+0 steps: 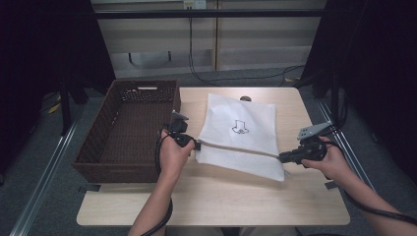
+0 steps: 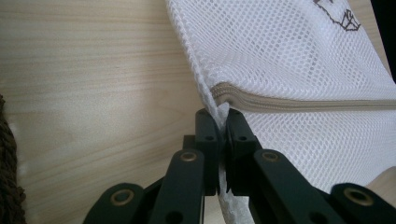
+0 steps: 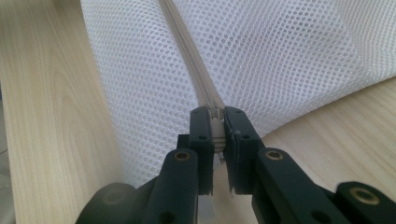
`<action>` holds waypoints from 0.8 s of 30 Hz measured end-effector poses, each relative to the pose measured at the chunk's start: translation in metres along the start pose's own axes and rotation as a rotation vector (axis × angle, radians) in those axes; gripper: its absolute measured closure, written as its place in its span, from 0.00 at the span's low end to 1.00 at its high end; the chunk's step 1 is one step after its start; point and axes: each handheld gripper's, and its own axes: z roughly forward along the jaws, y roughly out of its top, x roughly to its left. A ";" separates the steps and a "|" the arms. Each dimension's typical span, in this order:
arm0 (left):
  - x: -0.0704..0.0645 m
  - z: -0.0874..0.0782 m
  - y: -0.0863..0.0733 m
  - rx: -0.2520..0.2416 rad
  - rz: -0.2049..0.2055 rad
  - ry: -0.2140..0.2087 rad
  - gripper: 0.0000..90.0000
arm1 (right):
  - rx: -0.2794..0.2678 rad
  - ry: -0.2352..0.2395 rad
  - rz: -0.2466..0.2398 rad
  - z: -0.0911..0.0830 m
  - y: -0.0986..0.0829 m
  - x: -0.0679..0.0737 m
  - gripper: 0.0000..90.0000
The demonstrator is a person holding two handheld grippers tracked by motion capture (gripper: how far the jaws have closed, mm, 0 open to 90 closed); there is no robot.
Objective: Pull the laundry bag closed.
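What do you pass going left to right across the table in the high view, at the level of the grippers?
Brown woven basket → left gripper, shut on the bag's left edge → white mesh bag with its beige zipper → right gripper, shut on the zipper's right end.

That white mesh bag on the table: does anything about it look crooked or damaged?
No damage shows. The white mesh bag lies askew, its near end lifted where the left gripper and right gripper pinch its zipper's ends.
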 end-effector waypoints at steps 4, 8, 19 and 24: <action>0.001 0.000 0.000 0.004 -0.005 -0.013 0.96 | 0.014 -0.010 0.009 -0.002 -0.003 -0.001 0.92; 0.000 0.000 0.000 0.009 0.009 -0.010 0.96 | 0.007 -0.010 0.008 -0.003 -0.005 -0.003 0.92; -0.004 0.005 0.000 -0.004 0.022 -0.009 0.95 | 0.022 -0.051 0.011 -0.004 -0.001 -0.007 0.92; -0.006 0.008 0.000 0.001 0.029 -0.023 0.91 | 0.017 -0.082 0.004 -0.005 0.003 -0.010 0.92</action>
